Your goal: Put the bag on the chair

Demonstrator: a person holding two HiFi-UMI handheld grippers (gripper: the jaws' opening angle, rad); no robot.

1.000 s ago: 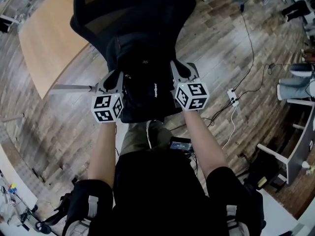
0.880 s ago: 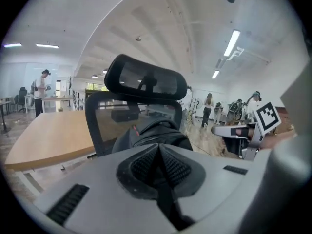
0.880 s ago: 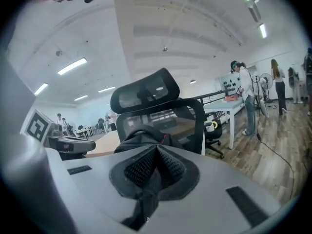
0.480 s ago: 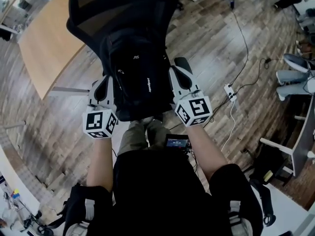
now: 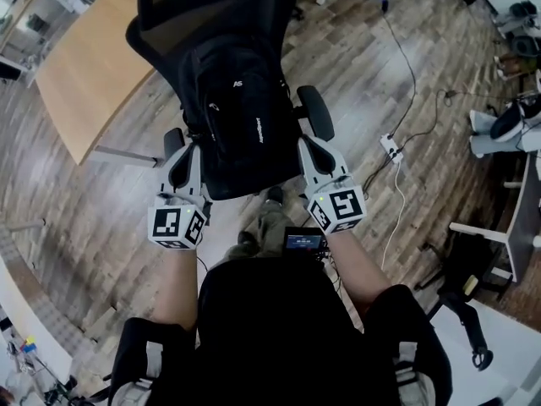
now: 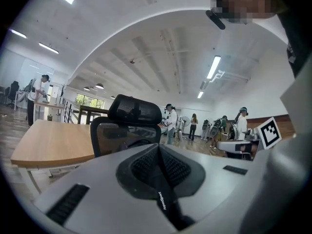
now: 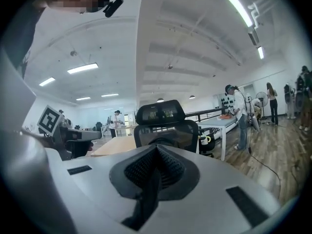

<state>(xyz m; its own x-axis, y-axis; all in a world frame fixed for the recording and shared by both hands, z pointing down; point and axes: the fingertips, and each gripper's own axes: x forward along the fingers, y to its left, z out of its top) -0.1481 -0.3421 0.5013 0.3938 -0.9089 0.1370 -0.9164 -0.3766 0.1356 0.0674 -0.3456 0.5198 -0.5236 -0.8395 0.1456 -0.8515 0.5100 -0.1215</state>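
Note:
A black backpack [image 5: 239,112] stands upright on the seat of a black office chair [image 5: 215,11], leaning against its mesh back. My left gripper [image 5: 188,149] is beside the bag's lower left corner, apart from it, next to the left armrest [image 5: 173,139]. At the bag's lower right, below the right armrest [image 5: 315,112], is my right gripper [image 5: 307,145]. Both are shut with nothing between the pads. The left gripper view shows the left gripper [image 6: 158,149] pointing at the chair [image 6: 134,115]. The right gripper [image 7: 157,151] likewise faces the chair [image 7: 161,117] in its own view.
A light wooden table [image 5: 80,74] stands to the chair's left. A power strip [image 5: 390,148] with cables lies on the wood floor at the right, with chair bases [image 5: 461,269] further right. Several people [image 6: 171,123] stand at desks far off.
Both grippers have drawn back from the bag's sides toward the person and their jaws have shut. The bag stays on the chair, now free of both.

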